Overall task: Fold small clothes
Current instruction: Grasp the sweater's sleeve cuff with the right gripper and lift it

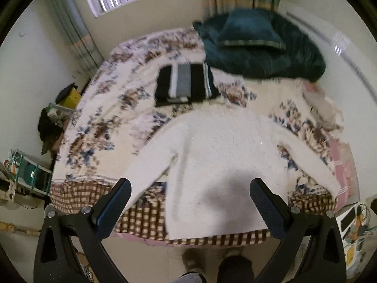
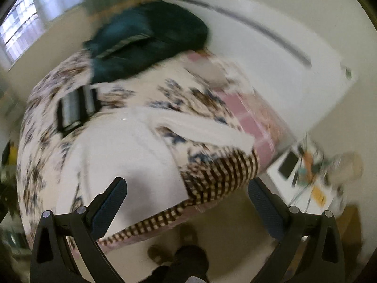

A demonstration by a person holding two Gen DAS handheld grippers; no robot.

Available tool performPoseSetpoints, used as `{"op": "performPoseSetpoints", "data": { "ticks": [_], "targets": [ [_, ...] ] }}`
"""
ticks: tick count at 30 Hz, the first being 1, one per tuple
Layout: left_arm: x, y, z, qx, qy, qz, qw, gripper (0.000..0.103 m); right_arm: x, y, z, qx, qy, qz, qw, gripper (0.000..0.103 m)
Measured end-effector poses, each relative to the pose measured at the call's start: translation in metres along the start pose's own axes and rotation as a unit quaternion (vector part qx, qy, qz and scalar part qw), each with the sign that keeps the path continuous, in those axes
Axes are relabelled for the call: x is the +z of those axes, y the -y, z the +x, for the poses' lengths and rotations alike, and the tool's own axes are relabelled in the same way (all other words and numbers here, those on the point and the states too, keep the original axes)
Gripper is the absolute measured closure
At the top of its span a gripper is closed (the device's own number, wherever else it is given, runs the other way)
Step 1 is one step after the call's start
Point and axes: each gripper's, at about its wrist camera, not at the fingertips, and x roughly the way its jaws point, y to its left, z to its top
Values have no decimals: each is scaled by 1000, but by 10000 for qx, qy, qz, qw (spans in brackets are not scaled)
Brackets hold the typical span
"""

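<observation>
A white fuzzy sweater point(image 1: 219, 155) lies spread flat on the floral bed cover point(image 1: 113, 108), sleeves out to both sides, hem at the near bed edge. It also shows in the blurred right wrist view point(image 2: 122, 155). A folded black, grey and white striped garment point(image 1: 186, 83) lies behind it, also in the right wrist view point(image 2: 75, 108). My left gripper point(image 1: 189, 188) is open and empty, held above the sweater's hem. My right gripper point(image 2: 187, 188) is open and empty, above the bed's near right corner.
A dark teal blanket and pillow point(image 1: 256, 42) lie at the bed's far right. Shelves and clutter point(image 1: 28, 172) stand left of the bed. A white table with small items point(image 2: 306, 172) stands right. The person's feet point(image 1: 212, 261) are by the near edge.
</observation>
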Motion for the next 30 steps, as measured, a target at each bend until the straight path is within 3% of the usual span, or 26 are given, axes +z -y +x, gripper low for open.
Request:
{"op": "performPoseSetpoints", "data": {
  "ticks": [5, 7, 8, 11, 16, 19, 20, 21, 22, 23, 26, 30],
  "targets": [
    [17, 57, 95, 215, -457, 243, 9984, 0, 33, 95, 144, -138, -661, 1363, 9884, 14],
    [20, 83, 139, 387, -664, 335, 9965, 0, 42, 128, 202, -177, -806, 1775, 9806, 30],
    [22, 94, 160, 426, -779, 337, 9955, 0, 46, 147, 237, -202, -905, 2012, 9752, 32],
    [17, 122, 217, 391, -1136, 268, 9924, 0, 48, 196, 340, -144, -1267, 2887, 9489, 40],
    [2, 162, 319, 574, -1698, 283, 9834, 0, 32, 251, 454, 30, -1515, 4072, 9007, 40],
    [-2, 175, 359, 693, -1880, 265, 9794, 0, 20, 274, 496, 194, -1344, 4751, 8694, 40],
    [-2, 177, 369, 712, -1913, 238, 9787, 0, 19, 279, 502, 200, -1182, 4911, 8628, 46],
    [2, 181, 377, 717, -1933, 230, 9782, 0, 20, 281, 505, 124, -951, 5006, 8604, 58],
    [3, 181, 383, 717, -1930, 225, 9783, 0, 22, 280, 505, -67, -723, 4979, 8642, 79],
    [6, 183, 386, 693, -1892, 214, 9792, 0, 28, 276, 501, -405, -466, 4832, 8733, 88],
    [15, 180, 388, 558, -1684, 240, 9838, 0, 51, 250, 494, -939, -53, 4131, 9058, 91],
    [19, 162, 376, 438, -1405, 256, 9888, 0, 83, 207, 465, -1055, 454, 3491, 9300, 92]
  ]
}}
